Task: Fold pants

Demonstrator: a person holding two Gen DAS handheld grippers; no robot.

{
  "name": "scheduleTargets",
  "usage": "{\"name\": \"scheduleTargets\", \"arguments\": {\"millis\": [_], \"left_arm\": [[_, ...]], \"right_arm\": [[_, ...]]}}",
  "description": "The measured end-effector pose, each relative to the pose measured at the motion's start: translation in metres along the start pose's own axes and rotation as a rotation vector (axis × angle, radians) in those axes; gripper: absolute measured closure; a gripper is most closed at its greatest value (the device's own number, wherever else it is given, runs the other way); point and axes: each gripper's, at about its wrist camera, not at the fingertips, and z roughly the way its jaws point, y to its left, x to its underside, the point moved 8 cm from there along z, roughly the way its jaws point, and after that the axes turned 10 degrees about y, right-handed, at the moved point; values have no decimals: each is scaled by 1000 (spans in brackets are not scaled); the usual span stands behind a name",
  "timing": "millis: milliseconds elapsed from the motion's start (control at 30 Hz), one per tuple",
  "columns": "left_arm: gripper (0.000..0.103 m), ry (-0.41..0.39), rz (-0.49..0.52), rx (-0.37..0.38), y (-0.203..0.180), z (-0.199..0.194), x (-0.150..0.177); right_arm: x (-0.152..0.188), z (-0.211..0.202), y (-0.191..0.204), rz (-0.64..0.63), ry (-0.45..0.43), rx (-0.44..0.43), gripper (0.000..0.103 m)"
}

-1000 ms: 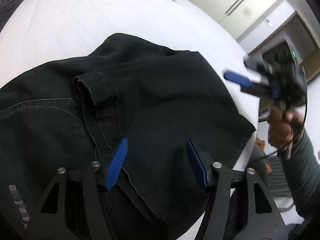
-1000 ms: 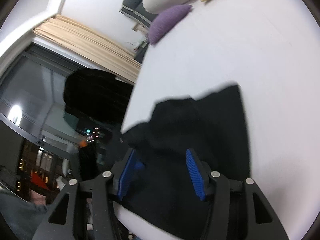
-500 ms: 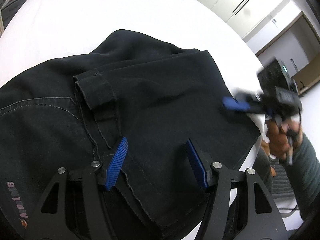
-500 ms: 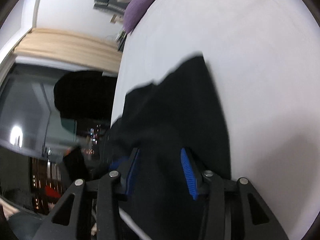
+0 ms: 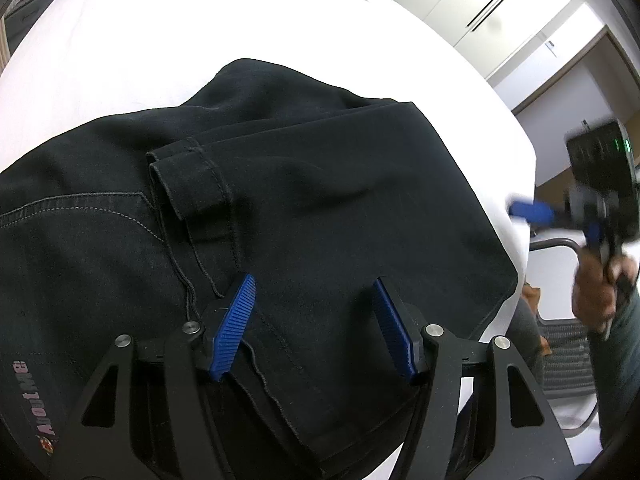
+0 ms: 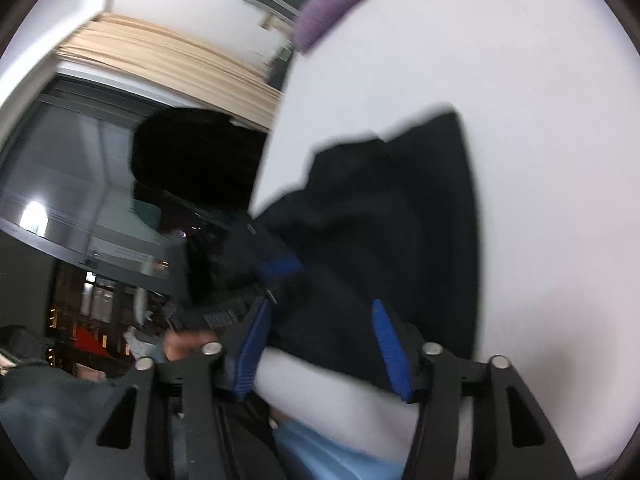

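The pants [image 5: 320,208] run off the left wrist view's left and bottom edges, waistband unseen. In that view the right gripper [image 5: 532,212] off the bed's [image 5: 120,40] right edge is smeared. The right wrist view is motion-blurred; its pants' edges are soft.

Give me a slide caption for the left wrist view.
Open left gripper hovers over folded black pants on a white bed.
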Motion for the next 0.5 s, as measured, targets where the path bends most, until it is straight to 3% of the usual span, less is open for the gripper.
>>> {"name": "scheduleTargets", "arguments": {"millis": [100,200,267,333,400,433,467,500], "left_arm": [[44,1,-2,3,0,1,-1],[44,2,-3,4,-2,-1,-3],[44,4,-6,5,-1,0,-3],[44,1,-9,9,0,-1,-4],[44,-4,-10,10,0,-1,-4],[44,-7,-7,8,0,-1,-4],[44,-10,-7,8,0,-1,-3],[44,-14,-9,10,0,-1,-3]], "right_arm": [[-35,36,-4,9,26,-37,37],[-54,59,-51,136,53,-6,34],[-67,70,-79,267,23,-11,63],[-72,69,-87,333,-13,-34,67],[-67,67,-80,320,-25,25,66],[-63,66,-69,282,-23,67,58],[-59,67,-57,254,-23,57,47],[-52,65,-42,226,-29,6,43]]}}
